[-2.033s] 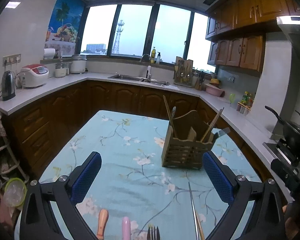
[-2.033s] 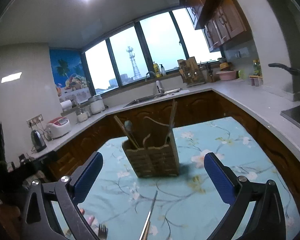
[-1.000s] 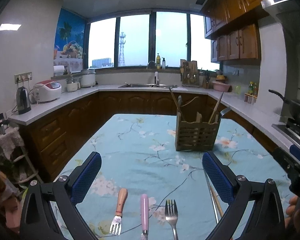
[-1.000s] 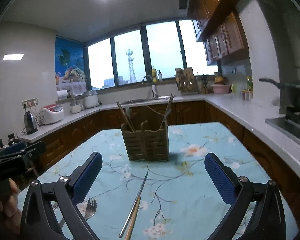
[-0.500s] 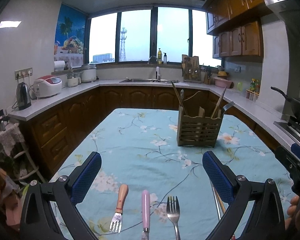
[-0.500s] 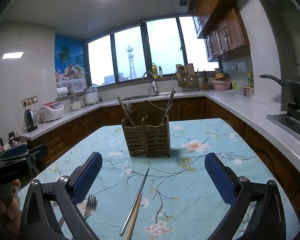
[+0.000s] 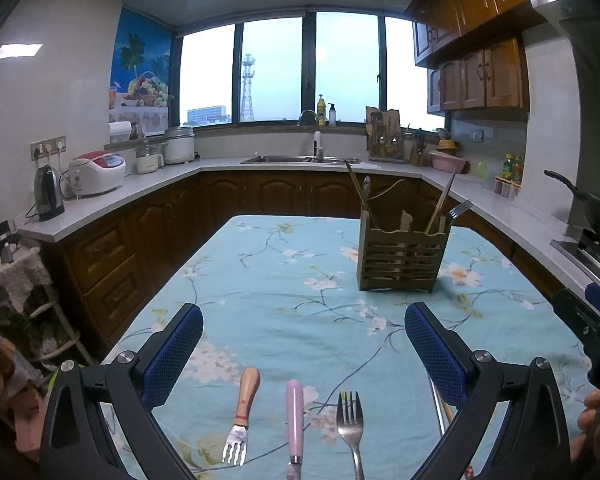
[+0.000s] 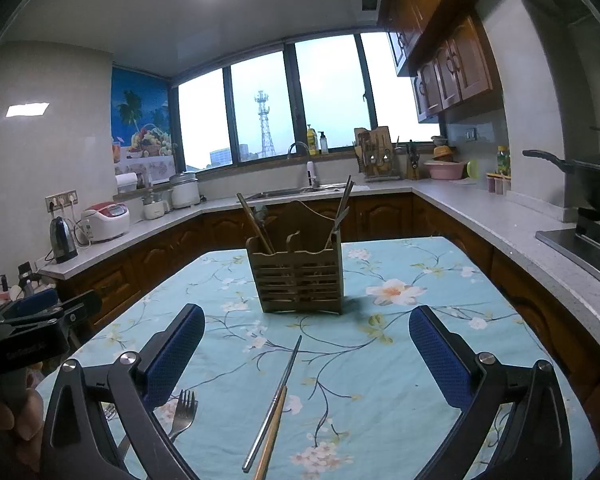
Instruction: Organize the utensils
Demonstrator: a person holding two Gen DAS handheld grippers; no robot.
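Withdrawn from the wooden caddy [image 7: 402, 256], both grippers, left gripper [image 7: 304, 340] and right gripper [image 8: 306, 344], hover wide and empty. Forks [image 7: 350, 420], pink-handled knife [image 7: 295, 412], chopsticks [image 8: 276, 396] lie before caddy, unsorted; next pickup pending.

1. We are in a home kitchen: wooden cabinets [image 7: 484, 76] line the walls above a pale countertop [image 7: 112, 196].
2. We see a sink [image 7: 296, 159] under wide windows [image 7: 276, 68].
3. A rice cooker [image 7: 97, 173], kettle [image 7: 49, 193] and stove pan [image 8: 592, 176] confirm it.

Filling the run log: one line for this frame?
left gripper: open, empty | right gripper: open, empty | wooden caddy: upright | forks, chopsticks: loose on table
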